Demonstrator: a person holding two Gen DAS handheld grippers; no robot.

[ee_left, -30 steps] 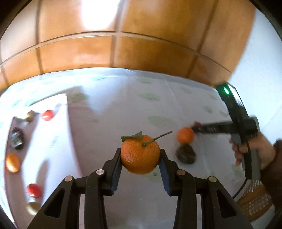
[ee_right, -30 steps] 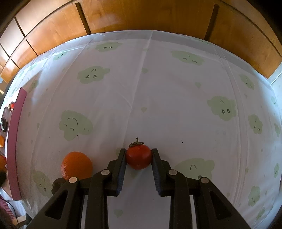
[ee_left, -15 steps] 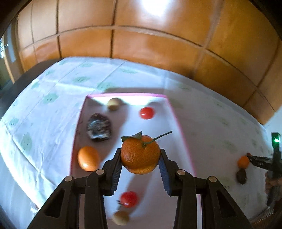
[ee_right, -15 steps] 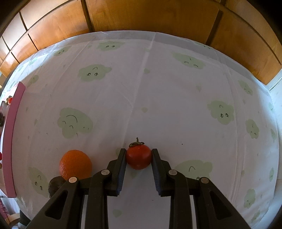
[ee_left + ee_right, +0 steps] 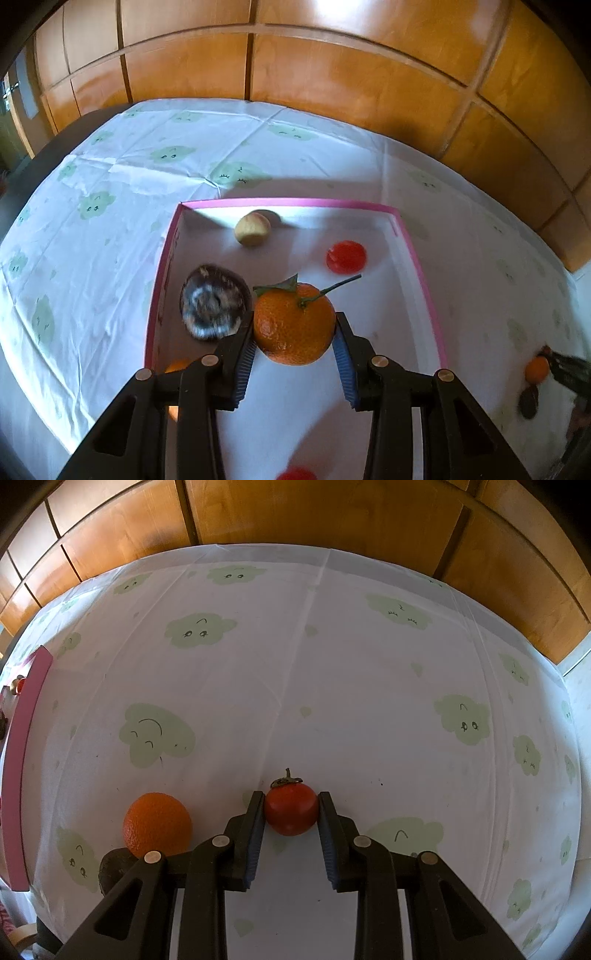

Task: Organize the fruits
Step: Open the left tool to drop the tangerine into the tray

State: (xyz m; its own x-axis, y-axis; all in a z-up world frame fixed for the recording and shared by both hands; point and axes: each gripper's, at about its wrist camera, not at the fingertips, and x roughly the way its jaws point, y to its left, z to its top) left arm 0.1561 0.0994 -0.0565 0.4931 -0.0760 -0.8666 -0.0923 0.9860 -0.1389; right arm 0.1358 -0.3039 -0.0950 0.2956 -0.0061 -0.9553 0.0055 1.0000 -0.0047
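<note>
A: Where is the leafy orange tangerine [image 5: 293,325]?

B: Pinched in my left jaws over the pink-rimmed white tray [image 5: 421,266], for sorting.

A: And the right jaws?

B: Pinching a small red tomato [image 5: 291,808] over the surface.

A shallow pink-rimmed white tray [image 5: 417,258] lies on the cloud-printed white tablecloth [image 5: 110,206]. In it, a pale beige round fruit [image 5: 252,230] sits at the far end, a small red tomato [image 5: 346,257] to its right, and a dark wrinkled fruit [image 5: 213,305] nearer, by the left wall. A leafy stemmed orange mandarin [image 5: 293,325] is held over the tray's middle. Right of the tray, a smooth orange [image 5: 158,826] lies on the cloth, a red stemmed tomato [image 5: 291,809] to its right.
</note>
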